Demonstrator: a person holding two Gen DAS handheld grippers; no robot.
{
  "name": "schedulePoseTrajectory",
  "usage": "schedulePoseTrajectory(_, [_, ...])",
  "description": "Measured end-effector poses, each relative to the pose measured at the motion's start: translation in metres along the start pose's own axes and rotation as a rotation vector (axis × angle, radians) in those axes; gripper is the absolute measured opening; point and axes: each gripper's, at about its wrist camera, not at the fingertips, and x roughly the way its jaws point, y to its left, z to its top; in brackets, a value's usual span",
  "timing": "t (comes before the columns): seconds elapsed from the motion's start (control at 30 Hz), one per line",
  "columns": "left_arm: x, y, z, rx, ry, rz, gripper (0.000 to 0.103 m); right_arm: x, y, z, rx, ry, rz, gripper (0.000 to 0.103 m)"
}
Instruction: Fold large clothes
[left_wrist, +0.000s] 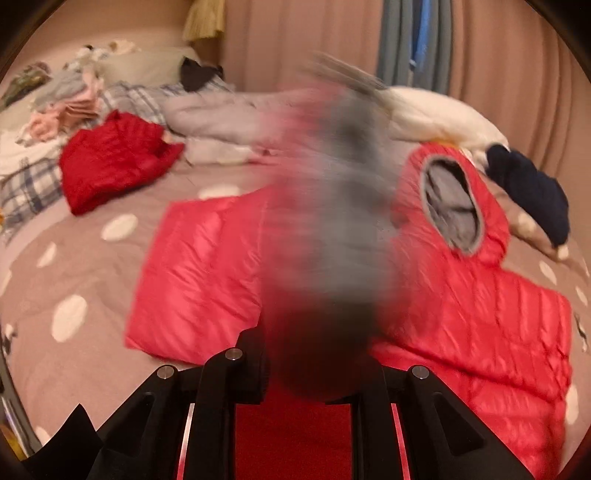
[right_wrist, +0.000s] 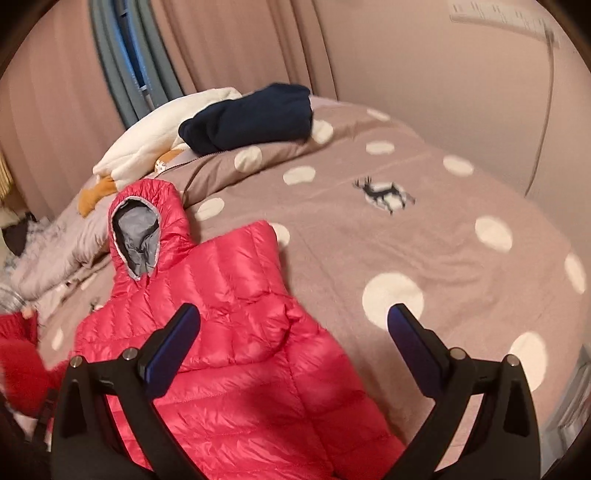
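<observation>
A red hooded puffer jacket (right_wrist: 236, 332) lies spread on the bed (right_wrist: 424, 229), a dotted brown cover under it, its grey-lined hood (right_wrist: 138, 236) toward the far edge near a folded navy garment (right_wrist: 251, 118) and a white one (right_wrist: 155, 136). The left gripper (left_wrist: 314, 332) has its fingers closed tight on a blurred grey-and-red part of the jacket, lifted above the rest. The right gripper (right_wrist: 293, 339) hangs over the jacket's right side, its fingers (right_wrist: 173, 347) wide apart and empty.

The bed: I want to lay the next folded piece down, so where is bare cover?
Free: spotted cover right of the pink hooded jacket, up to the navy bundle; also a strip between jacket and red jacket. Crowded: the clothes pile by the wall.
</observation>
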Motion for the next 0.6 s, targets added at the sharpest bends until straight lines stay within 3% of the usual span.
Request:
schedulePoseTrajectory(0.13, [-0.005,-0.007,-0.003,0.009,-0.001,-0.002,0.02,0.006,-0.012,-0.004,0.028,0.044,0.011,0.102])
schedulePoseTrajectory(0.23, [-0.012,-0.005,0.0,-0.008,-0.016,-0.024,0.045,0.006,-0.013,-0.007,0.006,0.041,-0.005,0.102])
schedulePoseTrajectory(0.3, [-0.019,0.001,0.002,-0.041,-0.025,-0.056,0.07,0.005,-0.014,-0.007,0.001,0.034,-0.012,0.102])
schedulePoseTrajectory(0.33, [-0.025,0.006,0.004,-0.063,-0.034,-0.072,0.074,0.004,-0.014,-0.007,0.004,0.034,-0.008,0.102])
schedulePoseTrajectory(0.53, [-0.058,0.011,0.005,-0.079,-0.109,-0.135,0.08,0.003,-0.004,-0.009,0.014,0.061,0.048,0.102])
schedulePoseTrajectory(0.6, [-0.068,0.015,0.006,-0.087,-0.109,-0.195,0.081,0.001,0.004,-0.013,-0.003,0.063,0.054,0.102])
